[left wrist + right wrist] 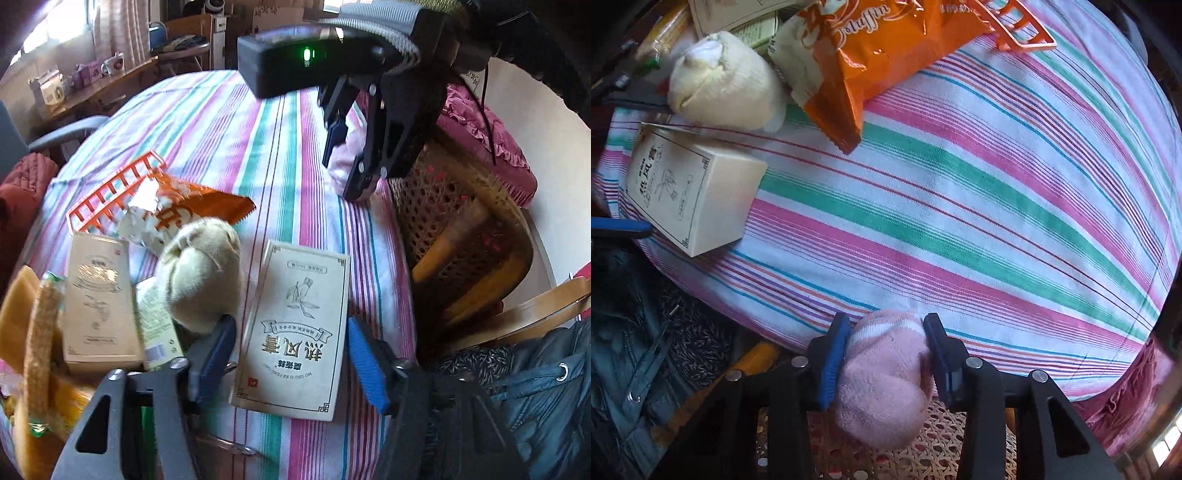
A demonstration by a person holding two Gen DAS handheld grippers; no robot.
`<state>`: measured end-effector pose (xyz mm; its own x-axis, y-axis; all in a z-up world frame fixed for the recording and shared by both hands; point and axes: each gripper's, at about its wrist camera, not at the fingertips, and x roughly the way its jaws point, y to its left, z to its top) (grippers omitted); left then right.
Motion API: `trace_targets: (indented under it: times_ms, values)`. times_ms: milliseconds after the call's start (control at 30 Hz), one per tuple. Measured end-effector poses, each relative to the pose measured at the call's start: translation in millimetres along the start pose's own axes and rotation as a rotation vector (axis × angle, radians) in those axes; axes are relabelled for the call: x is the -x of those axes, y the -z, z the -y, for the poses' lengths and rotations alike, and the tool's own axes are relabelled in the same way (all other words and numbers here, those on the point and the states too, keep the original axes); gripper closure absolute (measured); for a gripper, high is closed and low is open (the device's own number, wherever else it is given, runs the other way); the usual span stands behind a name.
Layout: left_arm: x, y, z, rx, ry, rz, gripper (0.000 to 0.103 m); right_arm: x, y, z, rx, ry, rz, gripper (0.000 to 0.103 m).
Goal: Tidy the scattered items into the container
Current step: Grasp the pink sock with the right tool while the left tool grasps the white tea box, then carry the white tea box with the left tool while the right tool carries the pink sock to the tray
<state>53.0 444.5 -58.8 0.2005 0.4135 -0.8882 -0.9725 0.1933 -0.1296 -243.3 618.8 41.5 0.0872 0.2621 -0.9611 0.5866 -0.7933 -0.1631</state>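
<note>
A cream box (295,332) with dark printed characters lies flat on the striped tablecloth (229,122). My left gripper (291,321) stands open astride it, a blue pad on each side and a small gap at both. In the right wrist view the same box (690,192) sits at the left. My right gripper (886,321) is shut on a rolled pink sock (882,380) at the table's edge; it also shows as the right gripper (347,162) at the top of the left wrist view. An orange slatted basket (110,195) lies at the far left, partly under a snack bag.
An orange snack bag (879,48), a cream rolled sock (203,269), a second tan box (98,302), a small green-and-white carton (159,325) and a cracker packet (40,332) crowd the left. A wicker chair (461,240) and a denim garment (546,387) stand by the table's edge.
</note>
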Motion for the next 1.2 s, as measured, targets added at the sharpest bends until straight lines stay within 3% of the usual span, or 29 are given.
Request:
trace_targets:
  times_ms: [167,300,667,933,1200]
  values:
    - [3.9,6.5,-1.9,0.079,-0.013,0.039,0.048,2.4,5.4,6.7,0.004,0.000,0.003,0.061]
    - [16.9,19.3,3.2,0.143,-0.038,0.093,0.048,5.6,7.7,8.1,0.020,0.035,0.004,0.067]
    - [44.8,78.0,30.6,0.315,-0.115,0.146,0.048,29.5,0.3,-17.1,0.121,0.047,0.037,0.073]
    - [71.7,132.0,26.3,0.511,-0.205,0.225,0.048,54.6,1.0,-62.6,0.192,0.032,0.132,0.073]
    - [111.5,175.8,22.1,0.699,-0.306,0.348,0.048,82.3,5.9,-107.6,0.204,-0.012,0.306,0.073]
